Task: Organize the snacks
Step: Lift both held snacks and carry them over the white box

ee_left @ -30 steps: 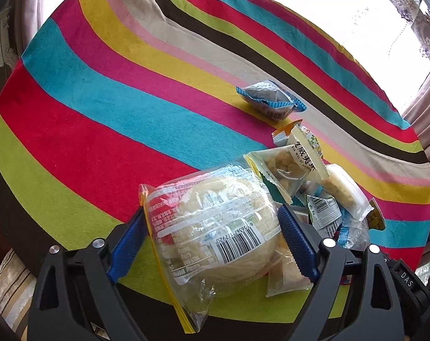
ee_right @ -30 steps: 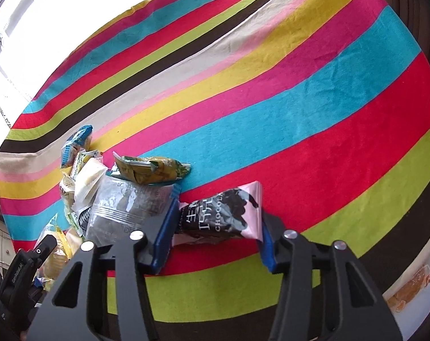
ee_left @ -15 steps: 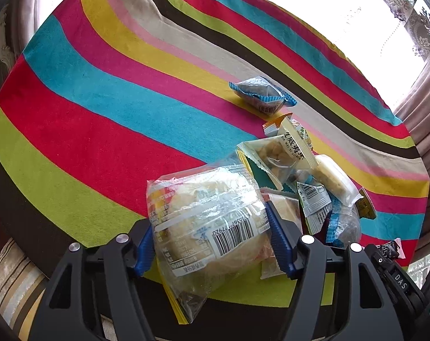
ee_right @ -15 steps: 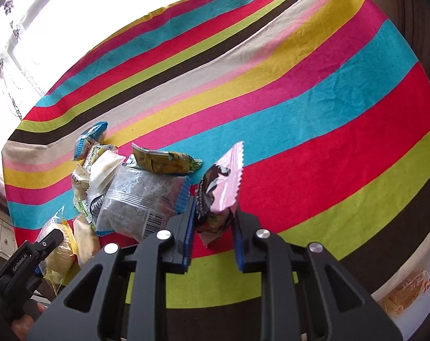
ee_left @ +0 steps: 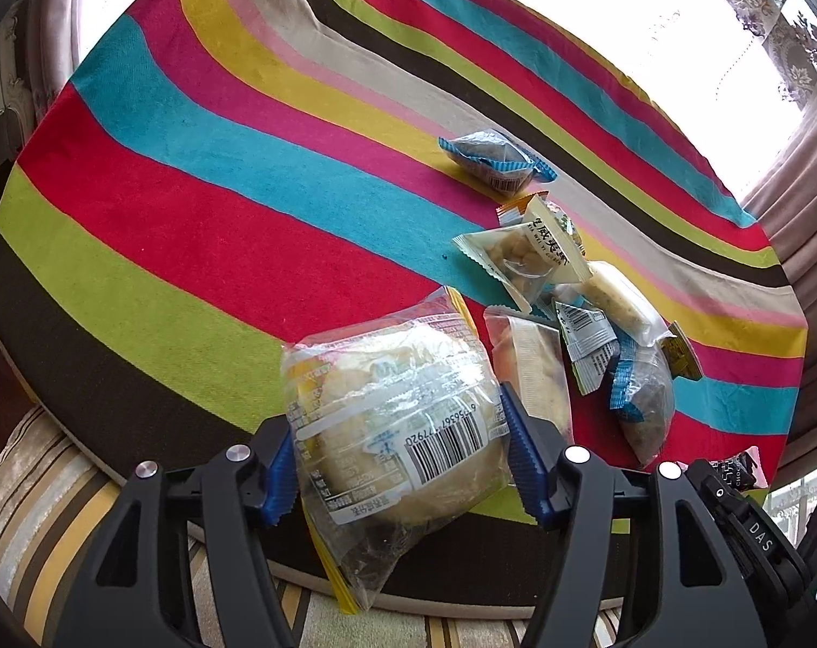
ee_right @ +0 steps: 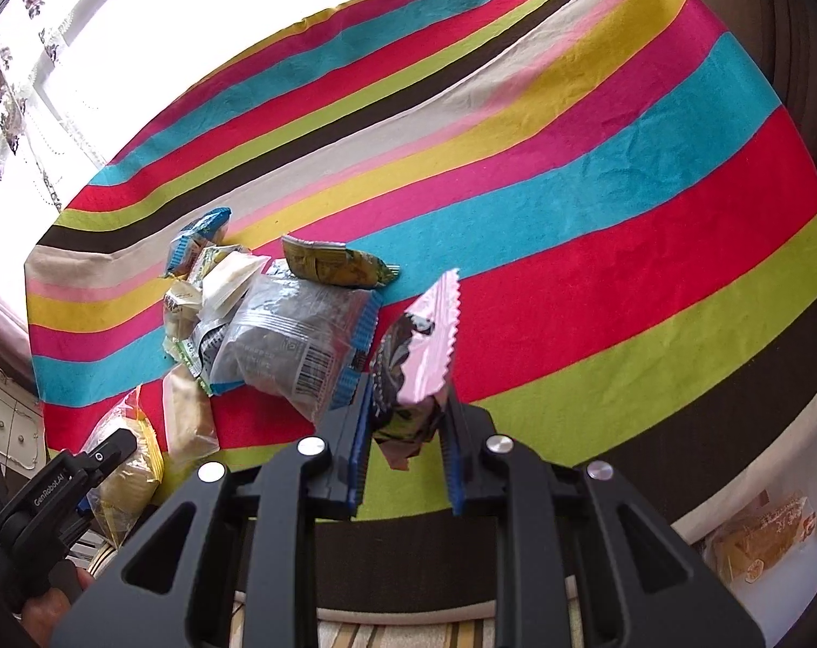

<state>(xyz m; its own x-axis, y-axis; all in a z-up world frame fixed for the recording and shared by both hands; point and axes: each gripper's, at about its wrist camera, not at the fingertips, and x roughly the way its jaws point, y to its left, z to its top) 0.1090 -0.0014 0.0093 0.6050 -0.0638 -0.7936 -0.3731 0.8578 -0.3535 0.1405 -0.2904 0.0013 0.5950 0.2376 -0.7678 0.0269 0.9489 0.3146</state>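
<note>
Bread bag (ee_left: 392,421) lifted, clamped between left gripper (ee_left: 403,464) jaws.

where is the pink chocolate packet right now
In the right wrist view it stands pinched in the right gripper, the pink chocolate packet lifted over the striped tablecloth, just right of the clear blue-edged packet.

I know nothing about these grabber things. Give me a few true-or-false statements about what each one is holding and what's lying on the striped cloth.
1. The left gripper clamps a clear-wrapped bun. True.
2. The right gripper is empty. False: it pinches a pink-and-brown chocolate packet.
3. The striped cloth is bare. False: a pile of snack packets lies there.
4. A blue-edged packet lies apart from the pile. True.
</note>
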